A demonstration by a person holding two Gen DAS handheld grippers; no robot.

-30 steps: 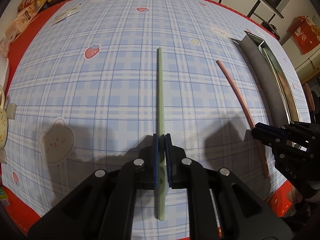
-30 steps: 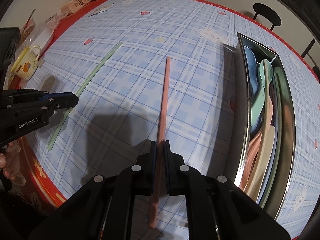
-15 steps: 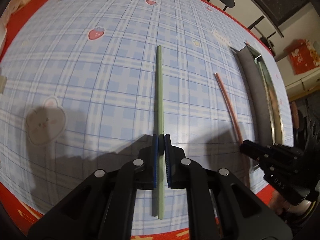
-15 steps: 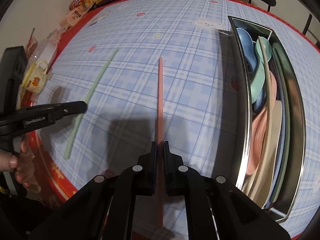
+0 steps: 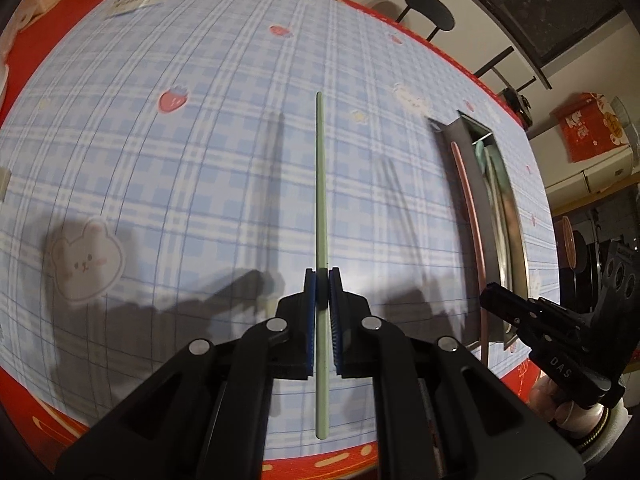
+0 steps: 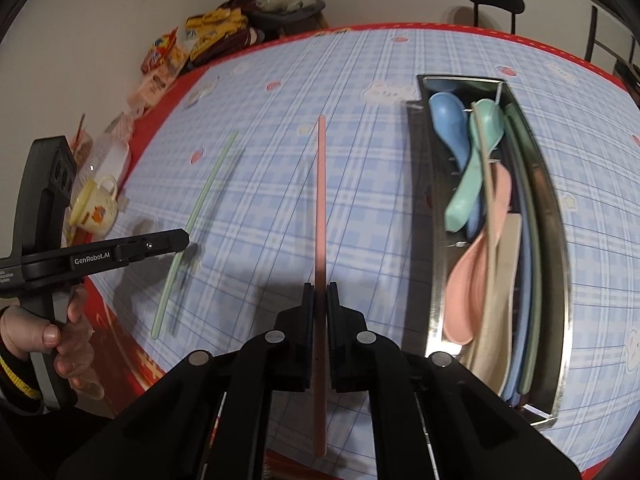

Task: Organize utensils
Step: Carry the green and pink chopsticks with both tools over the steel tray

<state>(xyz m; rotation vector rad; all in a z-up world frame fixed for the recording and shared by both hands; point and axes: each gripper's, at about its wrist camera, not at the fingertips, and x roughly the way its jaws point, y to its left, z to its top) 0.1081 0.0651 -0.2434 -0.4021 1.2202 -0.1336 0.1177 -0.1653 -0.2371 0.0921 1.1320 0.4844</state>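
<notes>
The left gripper (image 5: 322,276) is clamped on a green chopstick (image 5: 321,200), held clear above the checked bench (image 5: 200,160). The right gripper (image 6: 320,290) pinches a pink chopstick (image 6: 321,200), also held above the bench. To its right lies a metal tray (image 6: 558,240) holding spoons (image 6: 472,184) and other utensils.

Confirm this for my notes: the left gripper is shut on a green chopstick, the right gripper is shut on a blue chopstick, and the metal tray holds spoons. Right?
Not quite. The right gripper is shut on a pink chopstick, not a blue one, as the right wrist view shows. The left gripper does hold the green chopstick, and the metal tray holds spoons.
</notes>
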